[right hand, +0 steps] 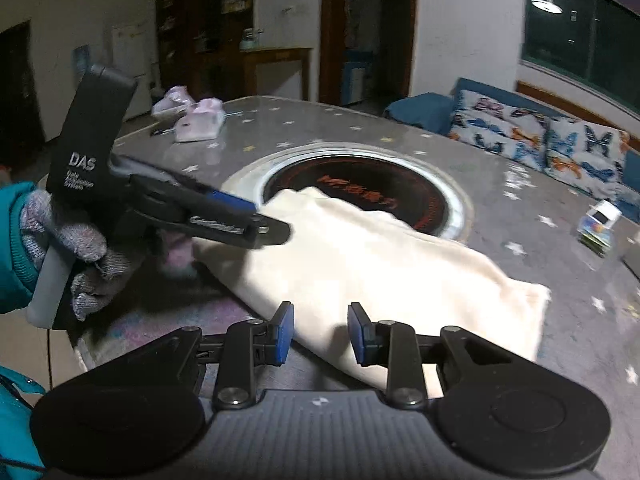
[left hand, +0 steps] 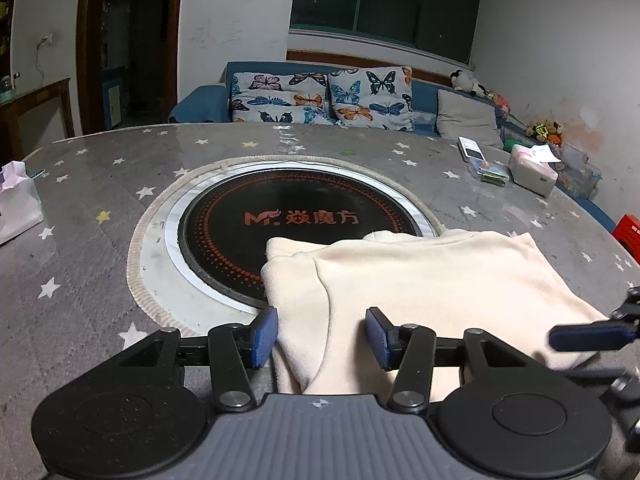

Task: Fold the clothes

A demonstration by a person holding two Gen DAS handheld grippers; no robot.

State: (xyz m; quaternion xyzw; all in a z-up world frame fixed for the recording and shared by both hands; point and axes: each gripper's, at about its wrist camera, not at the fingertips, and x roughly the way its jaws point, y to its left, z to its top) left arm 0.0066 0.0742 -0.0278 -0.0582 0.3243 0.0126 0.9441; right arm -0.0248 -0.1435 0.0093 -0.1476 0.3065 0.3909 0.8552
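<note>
A cream garment (left hand: 420,276) lies folded in a thick rectangle on the star-patterned table (left hand: 100,184). Its far left corner overlaps the round black hotplate (left hand: 248,216). My left gripper (left hand: 321,338) is open over the garment's near left edge, with cloth lying below the gap between its blue pads. In the right wrist view the same garment (right hand: 380,264) runs diagonally. My right gripper (right hand: 321,334) is open above its near edge. The left gripper (right hand: 256,220), held by a gloved hand (right hand: 80,248), reaches the garment's left end. One finger (left hand: 592,334) of the right gripper shows at the right.
A white bag (left hand: 16,200) stands at the table's left edge. A remote (left hand: 470,148), a small plastic box (left hand: 490,170) and a tissue box (left hand: 534,170) sit at the far right. Pink bags (right hand: 200,120) are at the far corner. A sofa with butterfly cushions (left hand: 320,96) is behind.
</note>
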